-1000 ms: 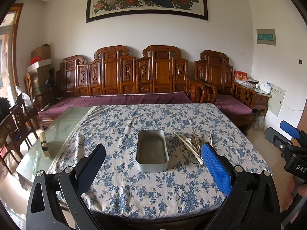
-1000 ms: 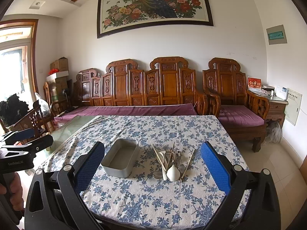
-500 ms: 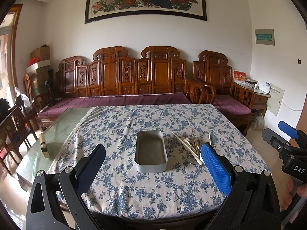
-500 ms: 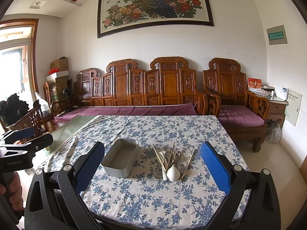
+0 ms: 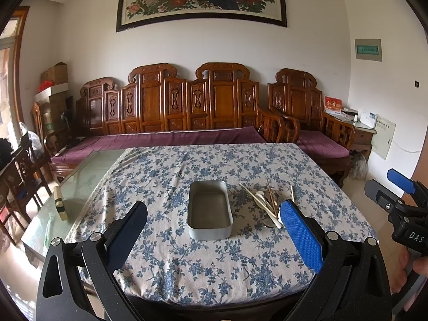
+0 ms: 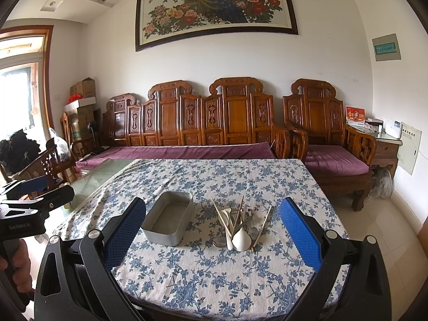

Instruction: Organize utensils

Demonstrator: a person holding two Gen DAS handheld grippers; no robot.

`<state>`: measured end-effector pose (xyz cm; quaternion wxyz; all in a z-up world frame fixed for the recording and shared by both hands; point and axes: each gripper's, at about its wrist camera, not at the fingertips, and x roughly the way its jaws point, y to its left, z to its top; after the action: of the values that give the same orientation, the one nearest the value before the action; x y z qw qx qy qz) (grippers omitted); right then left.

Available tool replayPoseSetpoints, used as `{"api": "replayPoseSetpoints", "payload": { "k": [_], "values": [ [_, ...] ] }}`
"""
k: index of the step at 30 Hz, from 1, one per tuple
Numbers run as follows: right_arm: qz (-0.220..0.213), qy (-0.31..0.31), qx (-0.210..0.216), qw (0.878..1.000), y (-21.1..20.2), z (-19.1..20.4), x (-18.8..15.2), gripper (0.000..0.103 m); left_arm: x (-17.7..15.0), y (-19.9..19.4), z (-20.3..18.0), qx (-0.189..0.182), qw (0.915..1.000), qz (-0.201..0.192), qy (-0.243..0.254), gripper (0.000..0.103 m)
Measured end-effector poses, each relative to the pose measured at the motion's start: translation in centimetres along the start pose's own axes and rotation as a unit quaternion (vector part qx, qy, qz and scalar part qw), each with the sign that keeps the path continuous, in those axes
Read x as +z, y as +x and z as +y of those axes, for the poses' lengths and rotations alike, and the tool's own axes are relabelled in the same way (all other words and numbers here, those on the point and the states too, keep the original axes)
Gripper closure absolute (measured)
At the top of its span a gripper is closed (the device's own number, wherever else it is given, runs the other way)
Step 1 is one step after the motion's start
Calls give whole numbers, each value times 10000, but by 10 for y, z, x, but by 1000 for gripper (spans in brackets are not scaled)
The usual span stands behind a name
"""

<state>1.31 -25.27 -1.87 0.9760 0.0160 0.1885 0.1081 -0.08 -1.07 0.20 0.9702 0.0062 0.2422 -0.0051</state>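
Note:
A pile of utensils (image 6: 238, 224), with chopsticks, white spoons and metal spoons, lies on the blue-flowered tablecloth (image 6: 214, 275). It also shows in the left wrist view (image 5: 267, 203). An empty grey metal tray (image 6: 168, 218) sits just left of the pile; in the left wrist view the tray (image 5: 210, 208) is straight ahead. My left gripper (image 5: 214, 235) is open and empty above the near table edge. My right gripper (image 6: 212, 235) is open and empty, held back from the pile.
A carved wooden bench (image 6: 214, 123) with purple cushions runs behind the table. A glass-topped strip of table (image 5: 69, 184) left of the cloth holds a small box (image 5: 60, 203). Wooden chairs (image 5: 18, 174) stand at the left.
The left wrist view has shifted slightly, so the tray and pile sit a little left and closer. The right gripper has hardly moved. Both stay open.

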Motion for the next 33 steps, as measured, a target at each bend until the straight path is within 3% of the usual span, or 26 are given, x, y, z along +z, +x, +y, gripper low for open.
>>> {"api": "replayPoseSetpoints", "payload": {
  "k": [16,26,33],
  "values": [
    [472,-26,-54,9989,55,-26,-31,4,-23,82,-18,-338,9972,644,161,6],
    [962,-3,-49,9954,116,-48,-48,18,-27,137,-32,-512,9929,1014,349,6],
    [1178,8,-154,9929,152,-68,-55,20,-28,175,-43,-654,9888,1268,426,6]
  ]
}}
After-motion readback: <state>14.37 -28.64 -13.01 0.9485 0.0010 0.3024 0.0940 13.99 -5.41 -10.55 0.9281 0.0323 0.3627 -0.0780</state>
